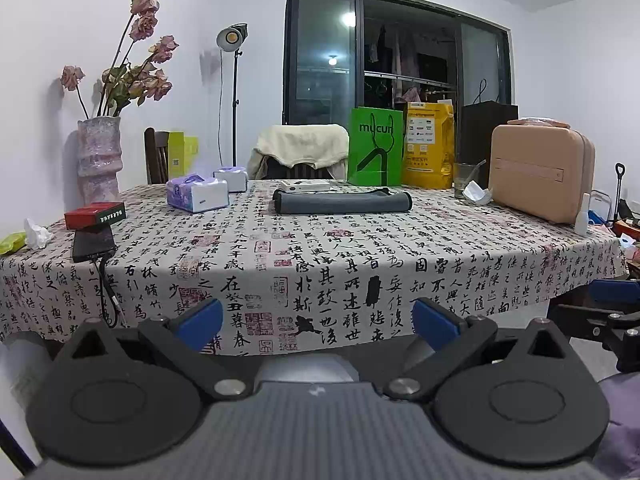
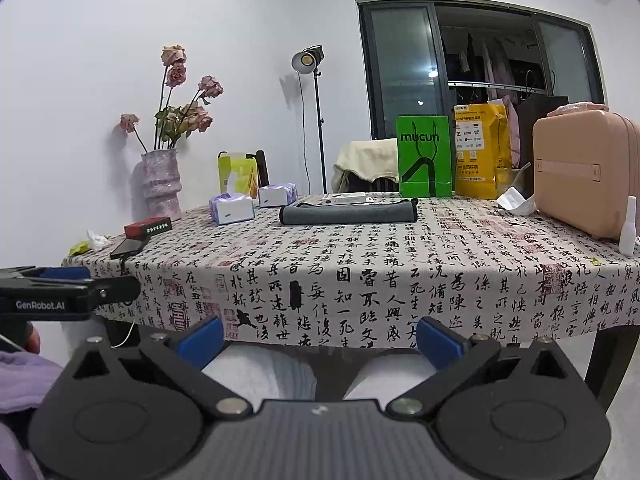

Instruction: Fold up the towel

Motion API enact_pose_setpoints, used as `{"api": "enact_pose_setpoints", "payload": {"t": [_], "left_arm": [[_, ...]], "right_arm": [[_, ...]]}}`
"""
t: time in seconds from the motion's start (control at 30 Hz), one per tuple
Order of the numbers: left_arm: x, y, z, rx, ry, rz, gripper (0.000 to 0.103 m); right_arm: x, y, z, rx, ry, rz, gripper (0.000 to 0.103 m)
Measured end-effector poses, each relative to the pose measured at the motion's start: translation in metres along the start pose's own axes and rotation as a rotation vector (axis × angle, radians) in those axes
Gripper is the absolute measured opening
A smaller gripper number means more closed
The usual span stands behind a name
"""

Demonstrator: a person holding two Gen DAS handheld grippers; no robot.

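A dark grey towel (image 1: pixel 342 202) lies folded flat on the far middle of the table, on the calligraphy-print cloth (image 1: pixel 320 256); it also shows in the right wrist view (image 2: pixel 348 213). My left gripper (image 1: pixel 318 320) is open and empty, held low in front of the table's near edge. My right gripper (image 2: pixel 320 338) is open and empty, also below and before the near edge. The left gripper shows at the left of the right wrist view (image 2: pixel 60 294). Both are far from the towel.
On the table: a vase of dried roses (image 1: pixel 99 158), tissue packs (image 1: pixel 198 194), a red box (image 1: pixel 95 215) on a phone, a green paper bag (image 1: pixel 376 146), a yellow bag (image 1: pixel 428 146), a glass (image 1: pixel 464 180), a pink case (image 1: pixel 540 168), a white bottle (image 1: pixel 583 216). A chair stands behind.
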State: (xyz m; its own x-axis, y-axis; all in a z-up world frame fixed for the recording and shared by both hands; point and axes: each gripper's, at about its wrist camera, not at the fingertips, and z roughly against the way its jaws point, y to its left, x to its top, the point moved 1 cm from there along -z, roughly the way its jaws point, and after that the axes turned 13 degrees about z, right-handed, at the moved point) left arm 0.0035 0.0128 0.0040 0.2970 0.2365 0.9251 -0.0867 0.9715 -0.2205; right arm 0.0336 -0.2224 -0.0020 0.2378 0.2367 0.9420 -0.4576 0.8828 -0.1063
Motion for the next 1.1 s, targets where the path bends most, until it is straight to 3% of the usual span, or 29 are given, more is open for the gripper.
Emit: {"api": "enact_pose_setpoints", "payload": {"t": [1.1], "left_arm": [[0.0011, 0.0028, 0.0008, 0.002, -0.009, -0.005, 0.103]], "right_arm": [[-0.0010, 0.0003, -0.0003, -0.013, -0.007, -0.006, 0.103]]}}
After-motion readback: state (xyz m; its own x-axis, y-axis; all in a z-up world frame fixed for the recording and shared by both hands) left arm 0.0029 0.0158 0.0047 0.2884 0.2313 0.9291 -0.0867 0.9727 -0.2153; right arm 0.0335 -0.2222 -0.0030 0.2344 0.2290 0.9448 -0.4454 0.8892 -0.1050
